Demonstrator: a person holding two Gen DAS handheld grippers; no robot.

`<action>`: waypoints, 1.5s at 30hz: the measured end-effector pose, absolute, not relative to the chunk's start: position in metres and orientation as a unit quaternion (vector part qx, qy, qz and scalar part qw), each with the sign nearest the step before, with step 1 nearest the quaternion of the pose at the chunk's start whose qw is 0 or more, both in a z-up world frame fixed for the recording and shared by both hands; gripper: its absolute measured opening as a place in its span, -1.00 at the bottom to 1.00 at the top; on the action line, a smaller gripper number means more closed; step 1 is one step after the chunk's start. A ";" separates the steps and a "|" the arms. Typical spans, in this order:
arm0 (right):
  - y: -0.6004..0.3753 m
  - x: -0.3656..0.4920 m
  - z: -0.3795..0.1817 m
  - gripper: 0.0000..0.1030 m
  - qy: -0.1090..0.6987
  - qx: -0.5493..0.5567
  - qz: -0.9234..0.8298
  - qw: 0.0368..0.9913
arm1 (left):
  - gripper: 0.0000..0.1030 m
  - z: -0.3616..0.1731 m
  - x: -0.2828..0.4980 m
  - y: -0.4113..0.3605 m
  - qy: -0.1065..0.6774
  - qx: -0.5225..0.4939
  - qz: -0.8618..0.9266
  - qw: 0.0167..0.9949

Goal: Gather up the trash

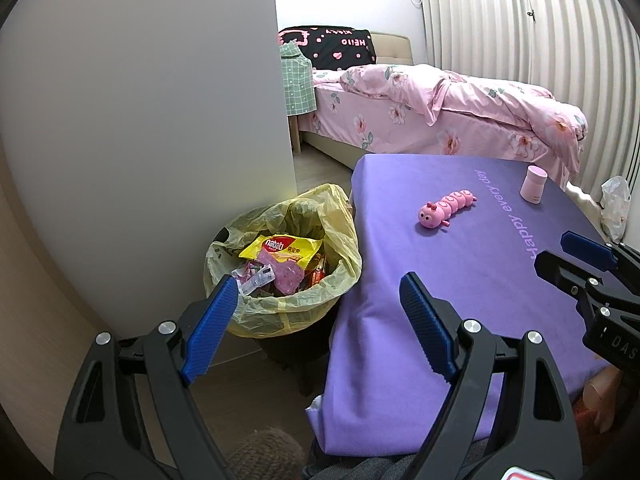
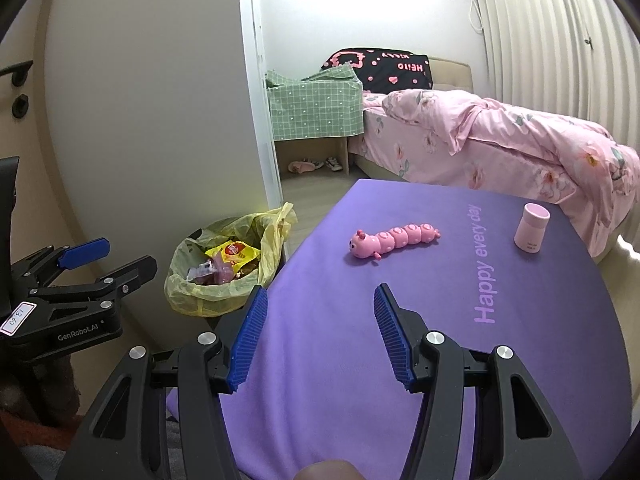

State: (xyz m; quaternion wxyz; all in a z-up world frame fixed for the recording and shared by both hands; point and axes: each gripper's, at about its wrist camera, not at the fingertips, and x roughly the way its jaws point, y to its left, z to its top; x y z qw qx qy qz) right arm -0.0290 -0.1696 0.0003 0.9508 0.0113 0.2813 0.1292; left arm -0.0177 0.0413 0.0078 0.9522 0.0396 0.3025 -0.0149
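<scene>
A dark bin lined with a yellow bag [image 1: 344, 248] stands on the floor left of the purple table; it also shows in the right wrist view [image 2: 276, 240]. Inside lie a yellow snack wrapper [image 1: 282, 250] and several other wrappers [image 1: 286, 274]. My left gripper [image 1: 316, 292] is open and empty, held near the table's left edge above the bin's near rim. My right gripper [image 2: 320, 298] is open and empty over the table's near part. The right gripper also shows in the left wrist view [image 1: 560, 254], and the left gripper shows in the right wrist view [image 2: 124, 258].
The purple cloth-covered table [image 2: 500, 360] carries a pink caterpillar toy [image 2: 394, 240] and a pink cylindrical container [image 2: 531, 230]. A white wall panel [image 1: 160, 140] stands behind the bin. A bed with pink bedding [image 2: 520, 148] lies beyond. A crumpled plastic bag [image 1: 616, 206] sits at the right.
</scene>
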 end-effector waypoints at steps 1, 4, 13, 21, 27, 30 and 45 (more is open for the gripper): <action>-0.170 -0.029 0.000 0.02 0.281 0.011 0.129 0.951 | 0.53 0.008 -0.018 0.041 0.303 0.040 -0.015 0.952; -0.171 -0.030 0.001 0.02 0.281 0.011 0.129 0.951 | 0.53 0.008 -0.018 0.041 0.303 0.039 -0.014 0.952; -0.171 -0.030 0.001 0.02 0.282 0.012 0.129 0.950 | 0.53 0.008 -0.018 0.040 0.304 0.040 -0.014 0.952; -0.173 -0.029 0.001 0.02 0.282 0.013 0.129 0.951 | 0.53 0.007 -0.019 0.039 0.304 0.039 -0.013 0.952; -0.173 -0.030 0.002 0.02 0.282 0.013 0.129 0.951 | 0.53 0.007 -0.018 0.040 0.305 0.039 -0.014 0.952; -0.173 -0.029 0.002 0.02 0.282 0.013 0.129 0.951 | 0.53 0.007 -0.018 0.040 0.305 0.039 -0.014 0.952; -0.173 -0.030 0.002 0.02 0.282 0.013 0.129 0.950 | 0.53 0.007 -0.018 0.041 0.305 0.038 -0.014 0.951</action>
